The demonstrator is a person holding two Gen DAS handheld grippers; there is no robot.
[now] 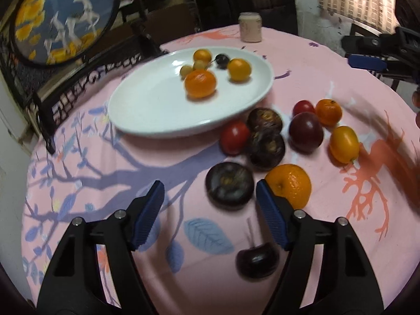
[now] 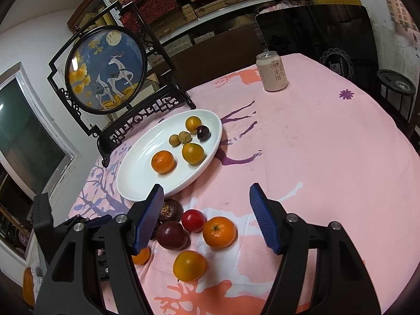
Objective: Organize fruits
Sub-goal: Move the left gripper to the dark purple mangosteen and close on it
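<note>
A white oval plate [image 1: 147, 110] [image 2: 136, 183] holds an orange mandarin [image 1: 200, 83] [image 2: 162, 161], yellow fruits, small longans and a dark cherry [image 2: 203, 132]. Loose fruit lies on the pink cloth beside it: dark round fruits [image 1: 229, 183], a red tomato [image 1: 234, 137] [image 2: 193, 220], a plum [image 1: 305, 132] [image 2: 172, 235], mandarins [image 1: 290, 185] [image 2: 219, 231], a yellow fruit [image 1: 344, 143] [image 2: 189, 265] and a dark cherry [image 1: 257, 261]. My left gripper [image 1: 210, 191] is open, just before a dark fruit. My right gripper [image 2: 206, 194] is open above the loose fruit.
A beige drink can [image 1: 250, 27] [image 2: 272, 71] stands at the table's far side. A black framed round deer picture [image 2: 107, 71] [image 1: 63, 18] stands behind the plate. Dark chairs and shelves lie beyond the table edge. The right gripper shows at the left wrist view's right edge [image 1: 367, 63].
</note>
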